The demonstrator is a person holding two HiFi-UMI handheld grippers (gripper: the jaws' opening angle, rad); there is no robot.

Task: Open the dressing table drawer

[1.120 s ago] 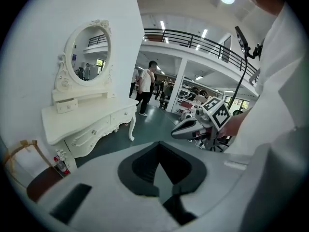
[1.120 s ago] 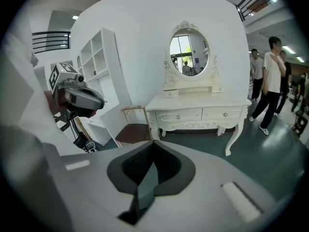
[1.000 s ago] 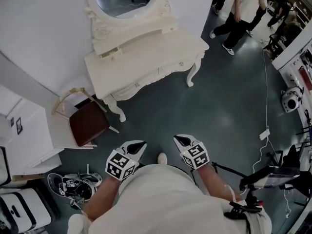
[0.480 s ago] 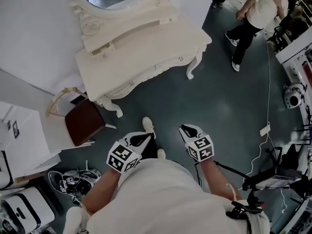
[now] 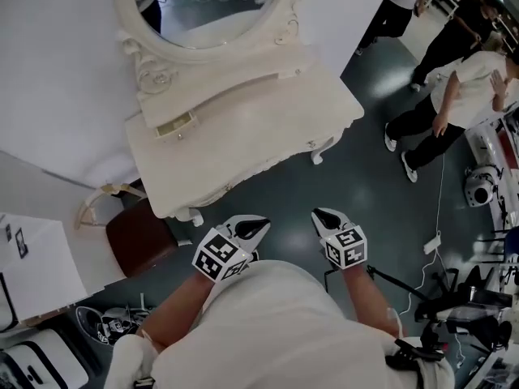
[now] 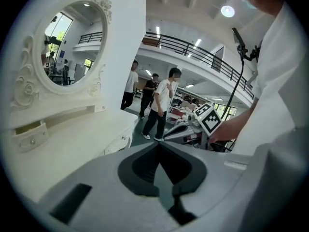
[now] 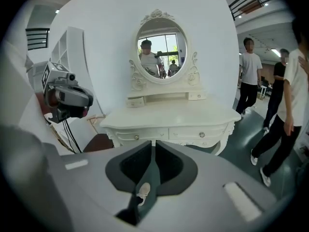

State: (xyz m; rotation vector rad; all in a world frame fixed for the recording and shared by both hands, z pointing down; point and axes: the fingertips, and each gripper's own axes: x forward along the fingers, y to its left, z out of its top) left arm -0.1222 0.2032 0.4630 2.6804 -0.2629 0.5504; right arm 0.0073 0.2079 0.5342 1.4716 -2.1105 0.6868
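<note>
The white dressing table (image 5: 243,136) with its oval mirror (image 5: 212,2) stands ahead of me. In the right gripper view its front shows two drawers side by side, each with a small knob (image 7: 136,137) (image 7: 202,135); both look pushed in. My left gripper (image 5: 261,224) hangs short of the table's front edge, its jaws together and empty (image 6: 158,145). My right gripper (image 5: 319,215) is level with it, a little to the right. It points at the table front (image 7: 153,143). Its jaws are closing, a thin slit still between them, and nothing is in it.
A chair with a brown seat (image 5: 138,240) stands left of the table, beside a white cabinet (image 5: 32,266). Two people (image 5: 442,112) walk on the dark floor at the right. A cable with a power strip (image 5: 431,243) and tripod gear (image 5: 454,298) lie at the lower right.
I have walked toward the dressing table, so it now sits closer and larger. Both grippers came forward with me. The people at the right have walked on.
</note>
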